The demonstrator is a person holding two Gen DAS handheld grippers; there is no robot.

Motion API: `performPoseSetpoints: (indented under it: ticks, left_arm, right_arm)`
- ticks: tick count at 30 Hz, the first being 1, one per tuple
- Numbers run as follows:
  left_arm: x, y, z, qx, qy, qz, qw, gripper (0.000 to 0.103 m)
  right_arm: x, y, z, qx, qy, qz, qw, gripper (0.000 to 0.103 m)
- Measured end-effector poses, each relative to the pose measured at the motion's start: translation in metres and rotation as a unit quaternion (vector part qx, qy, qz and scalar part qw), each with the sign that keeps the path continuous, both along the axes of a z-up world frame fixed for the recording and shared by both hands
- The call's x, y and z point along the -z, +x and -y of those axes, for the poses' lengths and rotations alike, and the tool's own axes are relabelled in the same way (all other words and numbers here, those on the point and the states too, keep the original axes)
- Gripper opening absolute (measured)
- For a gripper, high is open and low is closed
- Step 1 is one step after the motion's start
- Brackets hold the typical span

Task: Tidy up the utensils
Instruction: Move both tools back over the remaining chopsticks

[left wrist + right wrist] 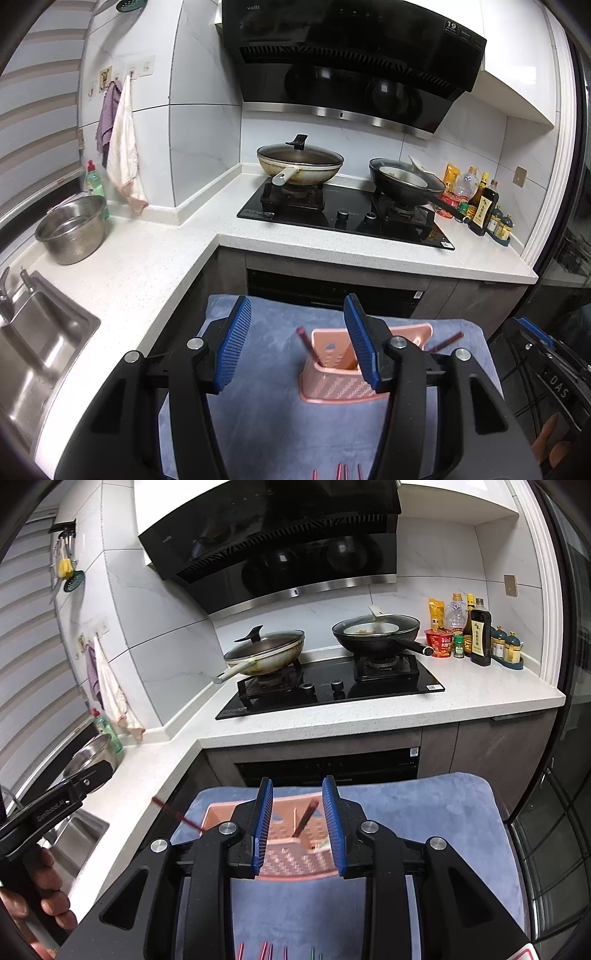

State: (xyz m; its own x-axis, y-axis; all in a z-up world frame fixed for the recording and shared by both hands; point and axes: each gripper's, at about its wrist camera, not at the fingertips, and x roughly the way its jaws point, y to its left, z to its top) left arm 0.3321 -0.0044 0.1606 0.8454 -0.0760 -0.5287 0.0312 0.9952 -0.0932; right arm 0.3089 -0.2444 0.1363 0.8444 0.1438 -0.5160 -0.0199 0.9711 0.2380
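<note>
A pink utensil holder (334, 382) stands on a blue towel (266, 417); it also shows in the right wrist view (291, 845). Dark red chopsticks (309, 346) lean out of it; one (306, 818) stands in it and another (177, 815) sticks out to the left. More chopstick tips (341, 472) lie on the towel at the bottom edge, also in the right wrist view (264, 950). My left gripper (297, 321) is open and empty, above the holder. My right gripper (297, 795) is open and empty, straddling the holder from above.
White L-shaped counter (140, 273) with a steel sink (40, 343) and a steel bowl (72, 229) at left. A black hob (343, 218) carries two pans (299, 162). Bottles (480, 203) stand at the counter's right end. The towel's right edge (495, 812) drops off.
</note>
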Motion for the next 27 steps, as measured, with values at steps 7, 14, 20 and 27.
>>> performPoseSetpoints:
  ticks: [7,14,20,27]
  left_arm:
    - [0.024,-0.044,-0.015,-0.015,0.012,-0.015,0.9997,0.050]
    - [0.058,-0.089,-0.028,-0.022,0.022,-0.041,0.9987,0.050]
    - [0.091,-0.126,-0.034,-0.016,0.019,-0.071,0.9972,0.050]
    - [0.139,-0.162,-0.031,-0.001,0.022,-0.117,0.9929,0.050]
  right_arm:
    - [0.019,-0.058,-0.006,-0.009,-0.019,-0.007,1.000,0.031]
    - [0.060,-0.112,-0.010,-0.010,-0.031,-0.043,0.999,0.031]
    - [0.092,-0.154,-0.008,-0.003,-0.035,-0.071,0.997,0.031]
    - [0.139,-0.201,-0.016,-0.001,-0.066,-0.109,0.992,0.032]
